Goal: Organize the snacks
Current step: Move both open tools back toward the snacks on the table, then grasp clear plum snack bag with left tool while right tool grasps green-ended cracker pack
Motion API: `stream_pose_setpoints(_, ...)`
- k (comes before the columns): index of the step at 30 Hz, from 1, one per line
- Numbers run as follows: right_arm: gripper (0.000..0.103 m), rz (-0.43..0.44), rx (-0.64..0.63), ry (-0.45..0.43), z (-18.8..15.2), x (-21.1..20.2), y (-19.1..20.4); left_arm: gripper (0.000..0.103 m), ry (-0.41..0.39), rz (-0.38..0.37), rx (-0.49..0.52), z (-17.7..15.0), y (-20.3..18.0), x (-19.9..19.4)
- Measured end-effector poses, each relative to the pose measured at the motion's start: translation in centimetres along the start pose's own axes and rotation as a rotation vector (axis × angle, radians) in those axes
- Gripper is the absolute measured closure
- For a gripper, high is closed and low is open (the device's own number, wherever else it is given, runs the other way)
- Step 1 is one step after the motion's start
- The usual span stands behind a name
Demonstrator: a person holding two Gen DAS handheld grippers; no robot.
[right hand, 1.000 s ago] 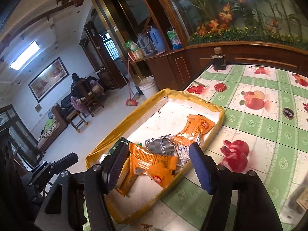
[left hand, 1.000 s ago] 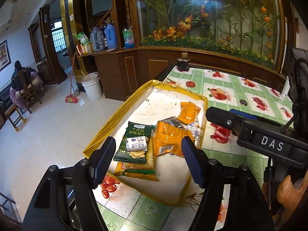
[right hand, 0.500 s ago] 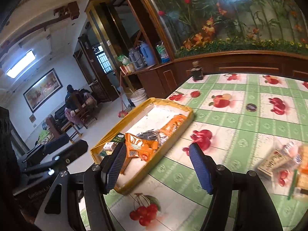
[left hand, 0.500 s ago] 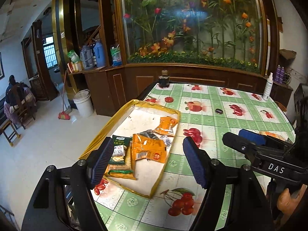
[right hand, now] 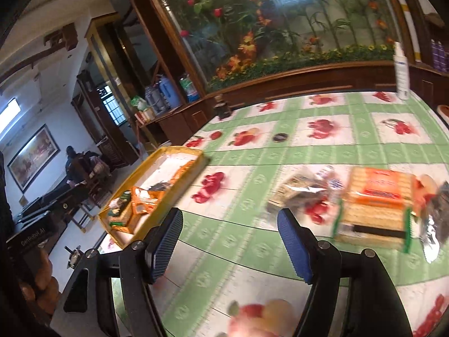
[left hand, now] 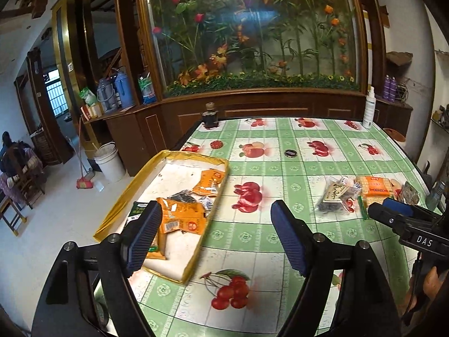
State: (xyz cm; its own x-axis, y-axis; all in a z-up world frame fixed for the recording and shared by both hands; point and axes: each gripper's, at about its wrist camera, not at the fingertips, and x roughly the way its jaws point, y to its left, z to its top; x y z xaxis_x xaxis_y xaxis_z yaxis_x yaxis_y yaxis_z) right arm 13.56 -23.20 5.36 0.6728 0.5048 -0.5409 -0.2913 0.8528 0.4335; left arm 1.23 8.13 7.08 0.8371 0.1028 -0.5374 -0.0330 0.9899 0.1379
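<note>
Both claws are up off the green-and-white fruit-print tablecloth [left hand: 280, 168] here, and neither one is carrying anything. The shallow yellow-rimmed cardboard tray [left hand: 196, 258] sits at the table's left edge with orange foil snack packets [left hand: 182, 219] and a dark green packet lying flat in it. The loose pile is what matters now: a clear-wrapped block of pale crackers with an orange label [right hand: 376, 205], and just left of the block, touching it, a dark wrapped snack packet [right hand: 297, 191], all well apart from the tray on the far side of the table.

From the right gripper [right hand: 230, 241] the cracker block lies ahead and off to the right, outside the span of its blue ribbed pads [right hand: 291, 244]. Its long axis appears to run fore-and-aft, though the right wrist view is smeared with blur, so that is a loose reading. The jaws stand wide apart, pads touching nothing, only bare tablecloth between them.

The left gripper [left hand: 216, 238] is spread just as wide and just as empty, hanging beside the tray's near corner. In its view the right gripper's black body sits right next to the pile, so the right looks clearly nearer. The likely call: swing right, then close across the block's short width.
</note>
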Motion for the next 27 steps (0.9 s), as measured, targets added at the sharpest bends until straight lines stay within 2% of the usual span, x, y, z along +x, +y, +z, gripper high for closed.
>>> stream_pose_setpoints(11,0.029,-0.112,0.081,-0.01,-2.1,-3.8,-6.8,0.021,0.048,-0.054,0.064,-0.3,-4.5,1.2)
stream_pose_setpoints(15,0.026,-0.147,0.109,-0.016,-2.6,-5.0,-8.7,0.019,0.112,-0.126,0.06,-0.6,-5.9,3.0)
stream_pose_setpoints(17,0.026,-0.158,0.117,-0.017,-2.7,-5.3,-9.5,0.02,0.136,-0.136,0.083,-0.8,-7.0,4.0)
stream_pose_setpoints(21,0.024,-0.182,0.115,-0.012,-2.7,-5.5,-10.4,0.02,0.178,-0.204,0.122,-1.0,-9.4,5.8)
stream_pose_setpoints(27,0.022,-0.207,0.107,0.0,-2.2,-5.3,-11.2,0.02,0.206,-0.313,0.165,0.1,-13.2,8.9)
